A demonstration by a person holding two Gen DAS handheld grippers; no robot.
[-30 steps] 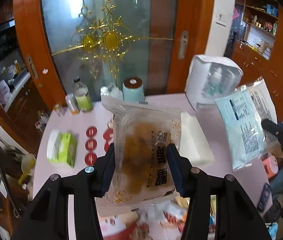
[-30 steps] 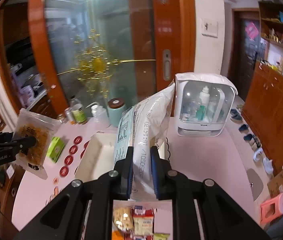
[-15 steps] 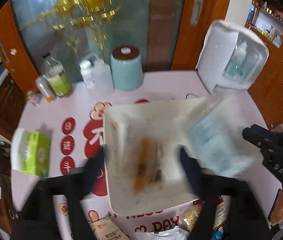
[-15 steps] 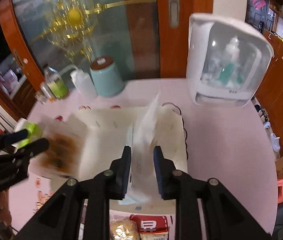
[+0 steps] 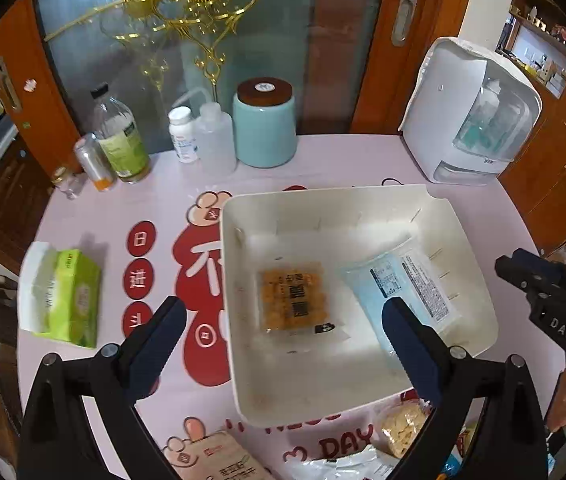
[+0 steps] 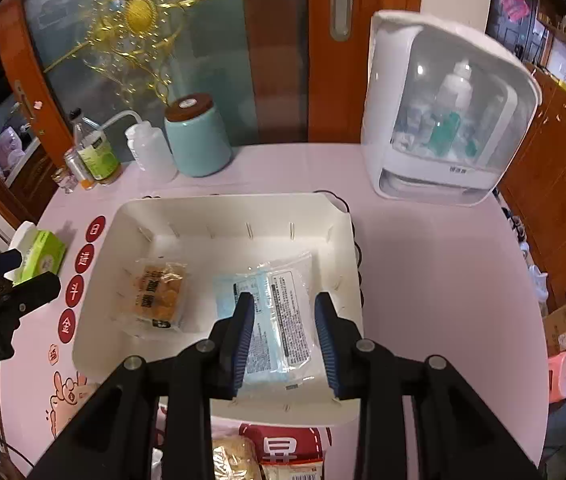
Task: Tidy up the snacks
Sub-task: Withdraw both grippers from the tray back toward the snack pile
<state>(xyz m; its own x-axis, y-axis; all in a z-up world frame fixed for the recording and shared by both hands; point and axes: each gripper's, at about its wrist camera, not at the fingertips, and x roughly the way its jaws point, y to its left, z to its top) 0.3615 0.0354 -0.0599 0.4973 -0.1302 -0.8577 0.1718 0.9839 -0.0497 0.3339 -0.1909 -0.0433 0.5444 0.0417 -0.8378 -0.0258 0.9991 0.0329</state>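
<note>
A white tray [image 5: 323,196] [image 6: 223,200] stands on the pink table. Two packets lie flat in it: an orange snack packet [image 5: 293,298] [image 6: 161,296] on the left and a pale blue packet [image 5: 399,276] [image 6: 283,324] on the right. My left gripper [image 5: 283,312] hovers above the orange packet, its jaws wide and still opening, touching nothing. My right gripper [image 6: 285,300] hangs over the blue packet with its jaws opening; the pads stand apart from the wrapper. Each gripper also shows at the edge of the other's view.
Behind the tray stand a teal jar [image 5: 265,128], several bottles [image 5: 121,140] and a white cabinet with a clear door [image 5: 471,112]. A green tissue pack [image 5: 63,292] lies at the left. More snack packets [image 5: 219,460] [image 6: 235,460] lie at the near edge.
Both grippers came down over the tray and opened. The orange packet left the left gripper and the blue packet left the right one; both now lie in the tray.
</note>
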